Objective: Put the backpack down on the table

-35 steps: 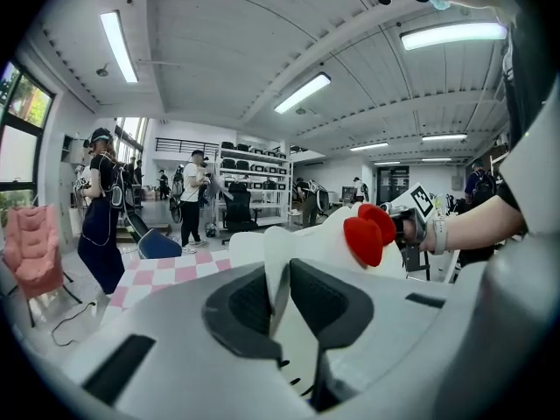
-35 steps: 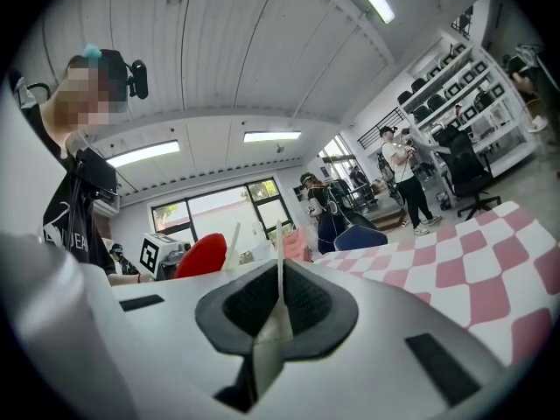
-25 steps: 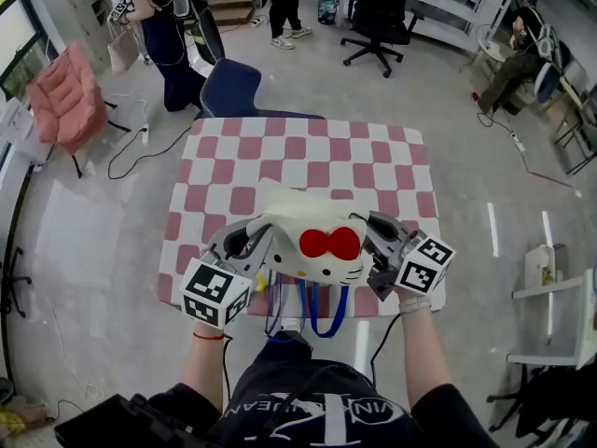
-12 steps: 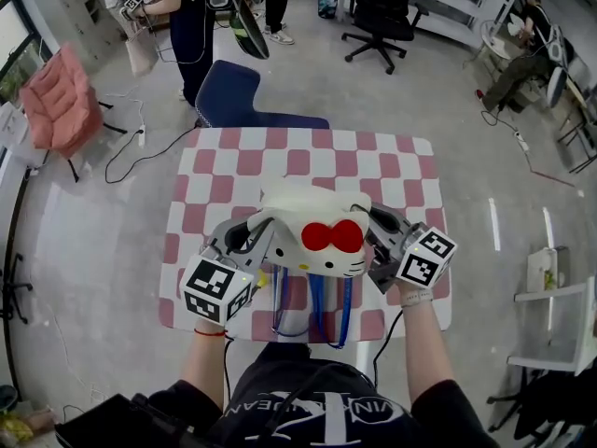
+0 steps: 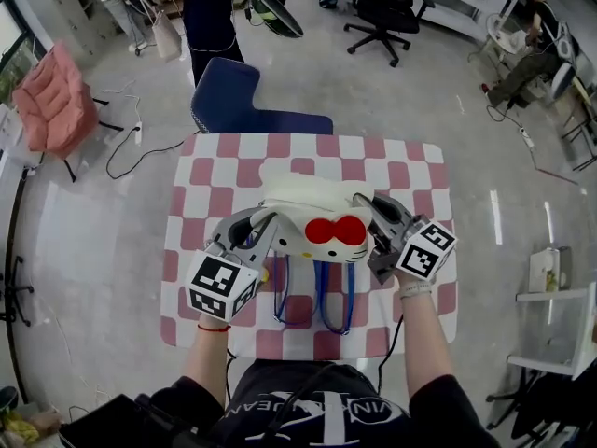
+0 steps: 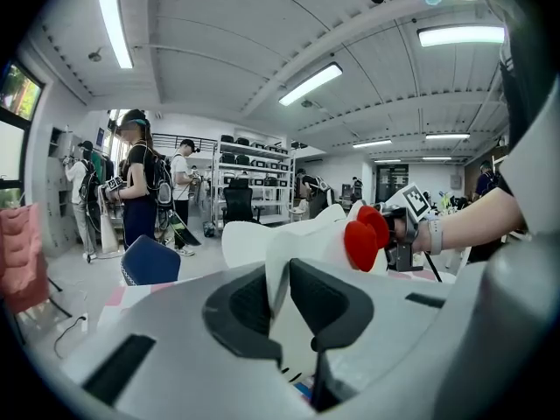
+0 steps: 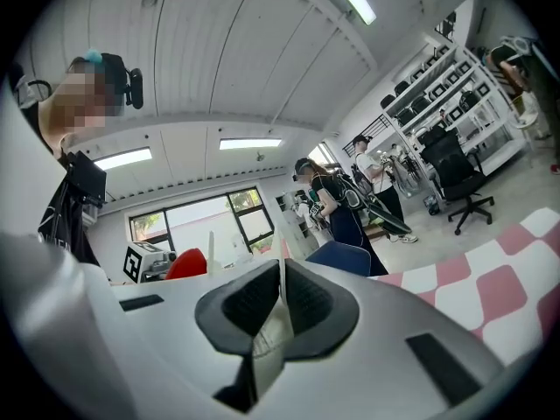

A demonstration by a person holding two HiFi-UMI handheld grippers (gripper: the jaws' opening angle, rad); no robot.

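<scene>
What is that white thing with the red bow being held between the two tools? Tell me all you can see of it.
It is a white backpack shaped like a cat's face, with a red bow and blue straps trailing toward the person. It looks soft and padded. The left gripper and right gripper each pinch a thin white edge at its sides. It is over the pink-and-white checked table; whether it rests on it cannot be told.

Backpack (image 5: 312, 215) over the table's (image 5: 401, 157) near half, between my left tool (image 5: 264, 224) at its left edge and my right tool (image 5: 370, 215) at its right. Chair (image 5: 233, 96) behind the table's far-left corner.
</scene>
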